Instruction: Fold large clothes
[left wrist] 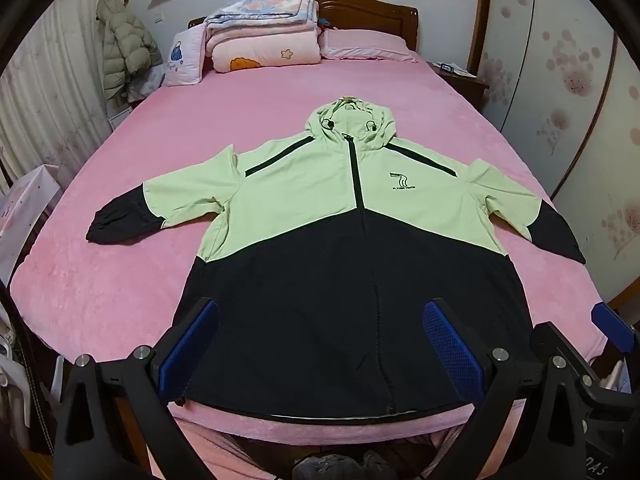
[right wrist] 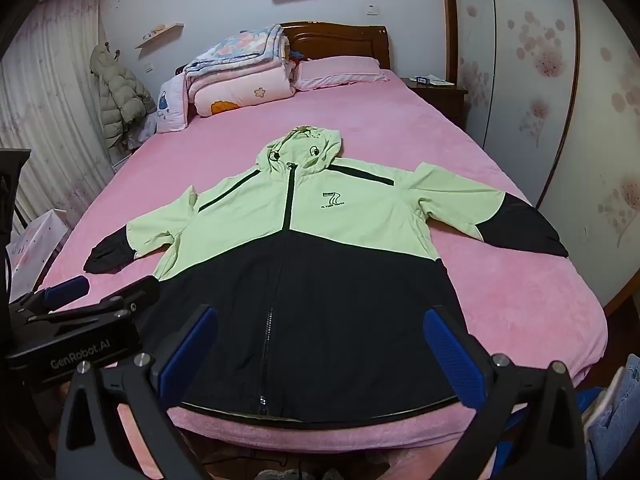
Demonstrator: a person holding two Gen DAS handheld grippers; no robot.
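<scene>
Two grippers hung over the near edge of the bed [left wrist: 132, 128], both spread wide, nothing between the pads. Left gripper [left wrist: 320, 344] sat over the jacket's [left wrist: 340, 216] dark lower half, near the hem; its blue pads [left wrist: 452, 350] were clear of the cloth as far as I could tell. Right gripper [right wrist: 320, 344] was in the same pose just to the right, also above the hem, touching nothing visible. Each gripper showed at the edge of the other's view, so they were side by side, apart.

Jacket lay flat, front up, zipped, on the pink sheet, hood [right wrist: 306, 148] pointing to the far end. Top half pale green, bottom half black, black zip down the middle, small "7" logo [right wrist: 331, 199] on the chest. Both sleeves were out to the sides: left sleeve [left wrist: 132, 212] bent a bit, black cuff resting on the sheet; right sleeve [right wrist: 500, 216] stretched toward the right edge of the bed. Hem ran along the near edge, a strip of sheet showing below it.

Far end: folded quilts [left wrist: 264, 36] stacked left of a pink pillow [left wrist: 364, 46], against a wooden headboard [right wrist: 344, 40]. A padded coat [right wrist: 118, 100] hung far left by the curtain. Nightstand [right wrist: 436, 90] far right.
</scene>
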